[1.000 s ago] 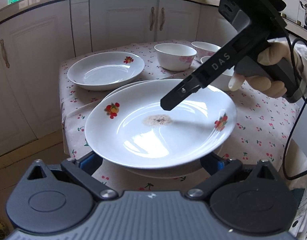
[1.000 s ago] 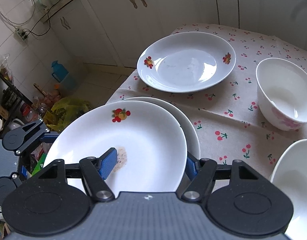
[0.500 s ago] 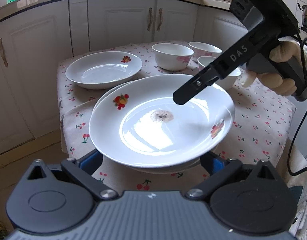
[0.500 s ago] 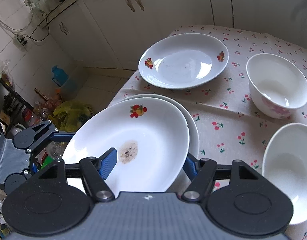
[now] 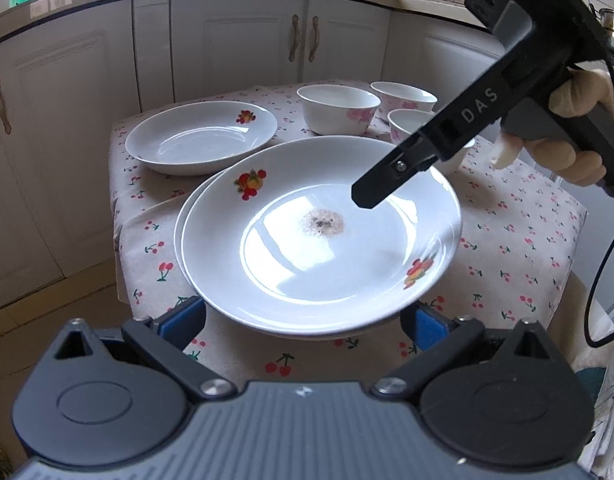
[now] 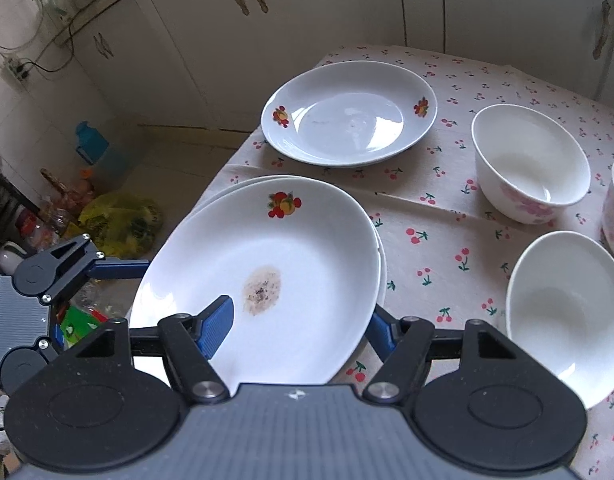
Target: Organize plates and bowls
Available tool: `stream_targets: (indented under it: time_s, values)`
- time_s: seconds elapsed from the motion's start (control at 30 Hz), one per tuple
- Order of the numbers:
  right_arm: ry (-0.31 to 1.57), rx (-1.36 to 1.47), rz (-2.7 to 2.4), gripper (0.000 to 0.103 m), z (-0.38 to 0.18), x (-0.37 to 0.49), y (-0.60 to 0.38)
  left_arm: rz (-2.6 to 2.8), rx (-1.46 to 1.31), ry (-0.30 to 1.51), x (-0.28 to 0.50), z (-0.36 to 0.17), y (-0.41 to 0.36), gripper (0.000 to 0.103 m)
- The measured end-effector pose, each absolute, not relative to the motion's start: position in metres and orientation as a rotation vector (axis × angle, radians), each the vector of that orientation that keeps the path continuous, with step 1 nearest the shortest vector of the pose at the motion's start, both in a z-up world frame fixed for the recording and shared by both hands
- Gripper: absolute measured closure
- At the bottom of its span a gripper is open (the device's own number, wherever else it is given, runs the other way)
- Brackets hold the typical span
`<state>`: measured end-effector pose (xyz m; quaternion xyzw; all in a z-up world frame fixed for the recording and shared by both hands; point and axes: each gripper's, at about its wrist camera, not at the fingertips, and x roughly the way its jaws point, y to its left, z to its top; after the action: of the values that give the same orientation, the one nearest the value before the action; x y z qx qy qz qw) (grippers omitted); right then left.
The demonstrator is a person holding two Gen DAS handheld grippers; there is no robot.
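Observation:
A white plate with fruit prints and a brown stain (image 5: 315, 248) (image 6: 267, 272) lies on top of a second plate (image 5: 187, 216) at the table's near corner. My left gripper (image 5: 303, 320) is open, its fingers wide on either side of the stained plate's near rim. My right gripper (image 6: 295, 328) is open too, one finger over the plate's inside and the other outside its rim; its finger (image 5: 391, 184) shows above the plate in the left wrist view. A third plate (image 5: 201, 136) (image 6: 351, 112) lies further back.
Three white bowls stand on the cherry-print tablecloth (image 6: 439, 216): one (image 6: 531, 160) behind, one (image 6: 567, 300) near my right gripper, one (image 5: 403, 96) at the back. White cabinets (image 5: 243, 40) ring the table. Bags and clutter (image 6: 119, 216) lie on the floor left.
The stained plate has moved further onto the table and come down onto the lower plate. My right gripper has pulled back towards the plate's rim.

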<state>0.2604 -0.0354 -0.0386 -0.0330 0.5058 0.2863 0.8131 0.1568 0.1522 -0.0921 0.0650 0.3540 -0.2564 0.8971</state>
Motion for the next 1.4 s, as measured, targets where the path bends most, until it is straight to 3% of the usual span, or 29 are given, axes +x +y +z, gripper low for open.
stream_targets:
  time_s: [0.67,0.77,0.83,0.93,1.23,1.4]
  values:
    - [1.036,-0.307,0.501,0.023,-0.047,0.244,-0.009,-0.532,0.137,0.733,0.156,-0.092,0.152,0.0]
    - [1.026,-0.317,0.513,0.019,-0.048,0.241,-0.008,-0.512,0.139,0.723,0.152,-0.09,0.15,0.0]
    - [1.013,-0.302,0.525,0.008,-0.044,0.238,-0.011,-0.503,0.133,0.715,0.147,-0.087,0.149,0.0]
    - [0.963,-0.303,0.54,0.002,-0.034,0.23,-0.013,-0.482,0.127,0.702,0.139,-0.081,0.149,0.0]
    - [0.722,-0.292,0.643,0.0,-0.004,0.201,-0.031,-0.352,0.132,0.612,0.121,-0.052,0.149,0.0]
    - [0.714,-0.275,0.648,0.0,0.009,0.209,-0.039,-0.321,0.156,0.558,0.129,-0.035,0.156,0.0]
